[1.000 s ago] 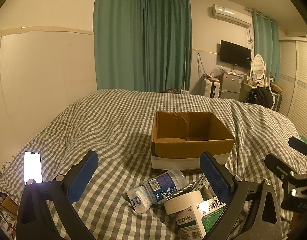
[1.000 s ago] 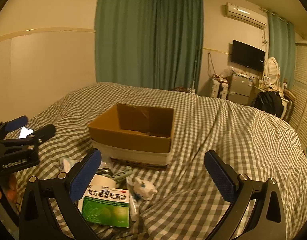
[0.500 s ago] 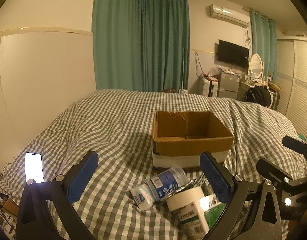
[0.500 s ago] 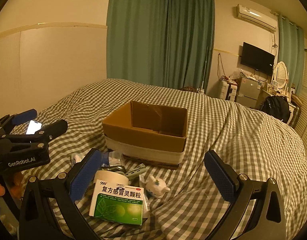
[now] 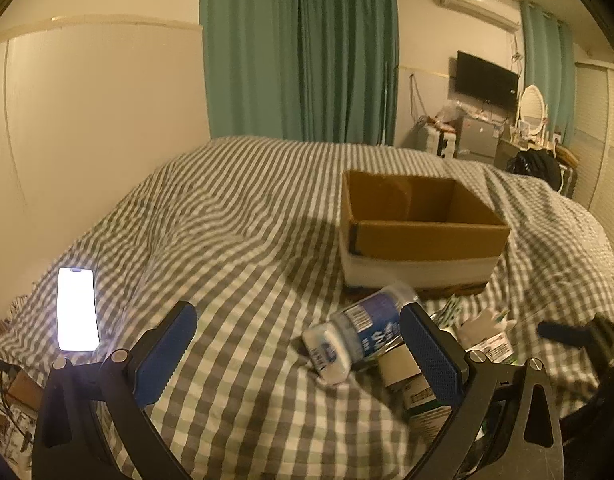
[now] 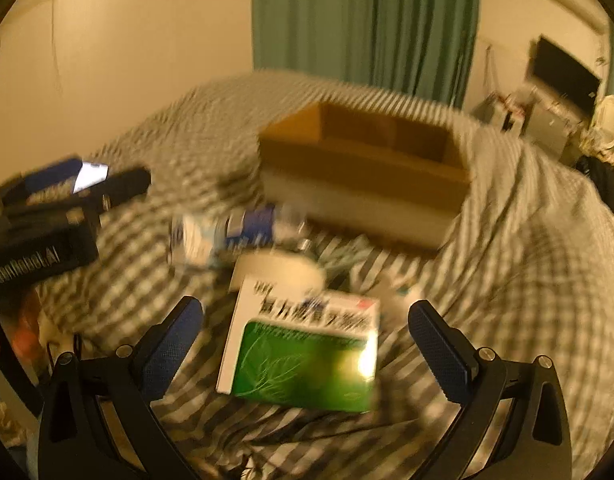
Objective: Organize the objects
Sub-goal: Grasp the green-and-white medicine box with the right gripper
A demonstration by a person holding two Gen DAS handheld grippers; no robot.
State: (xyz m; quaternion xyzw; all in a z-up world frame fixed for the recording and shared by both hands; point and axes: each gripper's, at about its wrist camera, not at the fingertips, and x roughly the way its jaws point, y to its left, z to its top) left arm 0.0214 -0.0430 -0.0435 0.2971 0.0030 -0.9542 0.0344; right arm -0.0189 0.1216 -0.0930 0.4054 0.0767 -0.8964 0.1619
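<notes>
Against the frames half a second before, both cameras had swung: the cardboard box (image 5: 423,232) sat further right in the left wrist view, and in the right wrist view the green-and-white medicine box (image 6: 307,348) had grown large and low between the fingers, the whole picture smeared by motion.

The bed (image 5: 235,248), under its grey checked cover, carried everything. The open cardboard box stood upright on it, with the clutter heaped just in front: a plastic bottle (image 5: 363,328) on its side with a blue label, a roll of tape (image 6: 279,272) touching the medicine box's far edge, and smaller bits too blurred to name. A lit phone (image 5: 77,314) lay well apart, near the bed's left edge.

The right gripper (image 6: 307,344) hung low over the medicine box, jaws spread wide to either side of it, grasping nothing. The left gripper (image 5: 299,354) hovered above the cover beside the bottle, jaws likewise released and empty.
</notes>
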